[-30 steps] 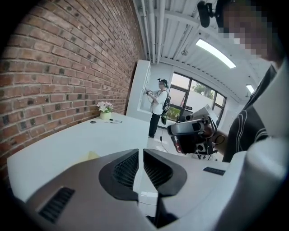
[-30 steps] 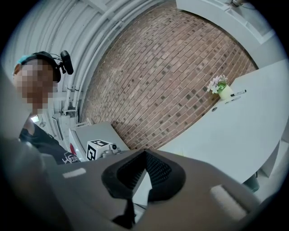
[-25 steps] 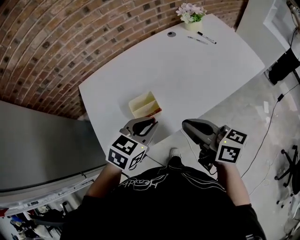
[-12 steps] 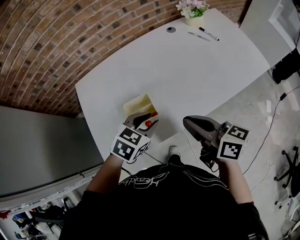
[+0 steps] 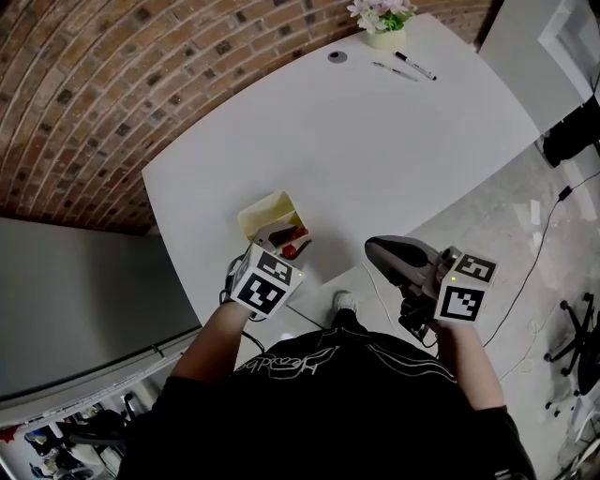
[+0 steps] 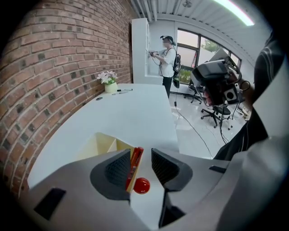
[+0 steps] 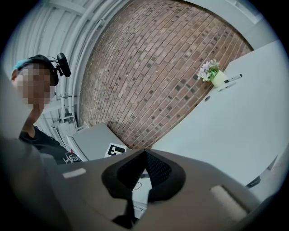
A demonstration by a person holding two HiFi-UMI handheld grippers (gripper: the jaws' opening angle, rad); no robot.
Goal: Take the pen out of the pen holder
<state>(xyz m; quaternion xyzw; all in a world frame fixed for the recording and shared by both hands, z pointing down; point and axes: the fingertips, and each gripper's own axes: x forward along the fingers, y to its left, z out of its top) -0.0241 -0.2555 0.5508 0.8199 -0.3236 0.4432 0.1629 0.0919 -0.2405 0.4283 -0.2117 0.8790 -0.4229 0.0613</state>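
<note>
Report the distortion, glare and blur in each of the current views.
Head view: the wide-angle lens bows the red brick wall and the edge of the white table into curves; the light is even and detail is sharp. Left gripper view: fisheye with black corners; the ceiling light strip blows out to glare. Right gripper view: fisheye with a dark rim, and the brick courses curve strongly.
</note>
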